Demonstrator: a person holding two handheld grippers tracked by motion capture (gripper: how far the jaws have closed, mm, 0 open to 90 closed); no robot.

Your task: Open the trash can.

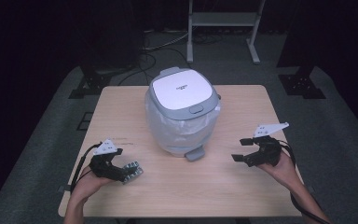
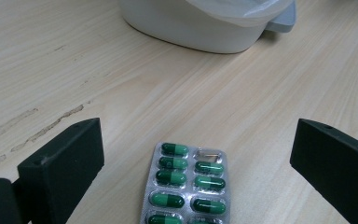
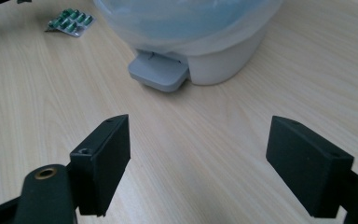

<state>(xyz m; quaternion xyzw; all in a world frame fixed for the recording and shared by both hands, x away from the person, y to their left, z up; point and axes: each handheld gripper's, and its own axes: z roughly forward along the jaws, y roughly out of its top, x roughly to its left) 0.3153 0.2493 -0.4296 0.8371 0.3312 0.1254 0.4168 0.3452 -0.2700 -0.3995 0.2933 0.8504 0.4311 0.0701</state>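
Since the blister pack lies on the bench squarely between the spread left tongs, long axis running away from them (one pocket looks empty), the left is nearer. Farther off, the right tongs, also spread and empty, face the lined bin.

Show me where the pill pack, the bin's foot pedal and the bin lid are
pill pack (image 2: 186, 189), left gripper view, middle of the foil sheet
foot pedal (image 3: 158, 71), right gripper view, top of the grey pedal
bin lid (image 1: 181, 90), high view, white centre panel

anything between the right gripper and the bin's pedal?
Nothing: bare table between the open right gripper and the pedal, per the right gripper view.
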